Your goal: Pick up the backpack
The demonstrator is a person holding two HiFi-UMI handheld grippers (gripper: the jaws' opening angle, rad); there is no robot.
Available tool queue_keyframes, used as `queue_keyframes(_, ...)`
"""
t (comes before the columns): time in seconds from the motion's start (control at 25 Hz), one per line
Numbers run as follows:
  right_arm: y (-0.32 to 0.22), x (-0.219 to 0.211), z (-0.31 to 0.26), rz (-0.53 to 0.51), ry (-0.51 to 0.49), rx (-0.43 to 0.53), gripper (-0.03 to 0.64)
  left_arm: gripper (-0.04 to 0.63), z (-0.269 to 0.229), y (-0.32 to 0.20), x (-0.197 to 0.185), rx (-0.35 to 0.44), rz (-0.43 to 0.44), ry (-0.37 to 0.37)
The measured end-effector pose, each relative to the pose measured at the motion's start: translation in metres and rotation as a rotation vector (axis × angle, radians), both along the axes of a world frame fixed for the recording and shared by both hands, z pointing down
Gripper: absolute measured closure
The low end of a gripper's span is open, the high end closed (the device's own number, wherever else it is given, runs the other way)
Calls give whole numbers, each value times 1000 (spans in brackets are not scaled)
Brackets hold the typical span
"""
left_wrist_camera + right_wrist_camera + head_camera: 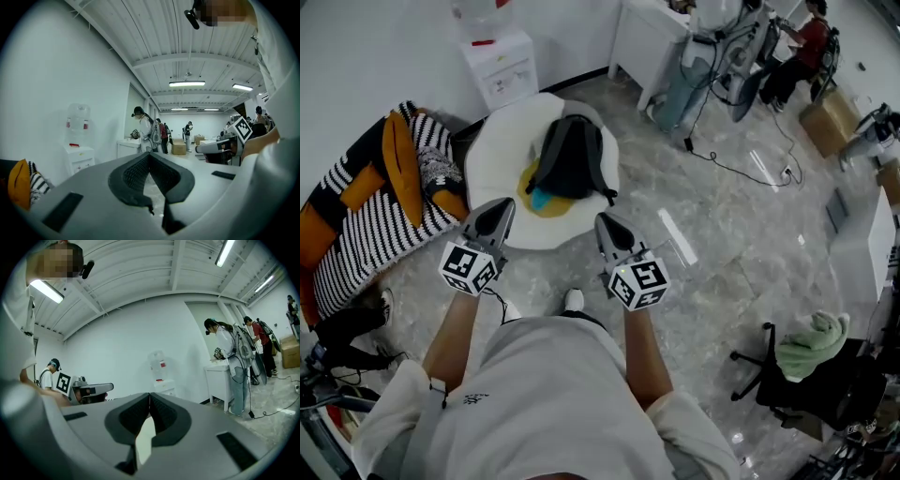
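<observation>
A dark grey backpack [570, 157] lies on a white round beanbag seat [502, 159], over a yellow and blue item [536, 198]. My left gripper [504, 206] hovers above the seat's near left edge, its jaws shut and empty. My right gripper [605, 221] is held level at the seat's near right edge, also shut with nothing in it. Both point toward the backpack and stay short of it. In the left gripper view the left gripper [149, 155] shows tips touching; the right gripper [149, 395] looks the same in its own view. The backpack is hidden in both gripper views.
A striped black, white and orange cushion pile [384, 202] lies left of the seat. A water dispenser [499, 58] stands behind it. A white desk [649, 37], cables [741, 169] on the marble floor, an office chair with a green towel [811, 345] and people are to the right.
</observation>
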State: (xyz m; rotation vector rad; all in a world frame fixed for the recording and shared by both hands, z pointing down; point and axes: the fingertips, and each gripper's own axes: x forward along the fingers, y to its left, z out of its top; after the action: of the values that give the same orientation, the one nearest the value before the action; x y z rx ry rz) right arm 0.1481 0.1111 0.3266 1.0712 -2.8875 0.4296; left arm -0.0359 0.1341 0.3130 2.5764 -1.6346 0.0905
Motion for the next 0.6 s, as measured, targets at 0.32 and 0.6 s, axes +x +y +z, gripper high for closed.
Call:
queue_keyframes(0.32,-31,14,7,-37,-20,-9,609,594,10,-25,24,-16,-14,-26)
queue_keyframes(0.6,-44,24,16,-46,-33,-32,610,594,13,-33,28,-33,-42,-32)
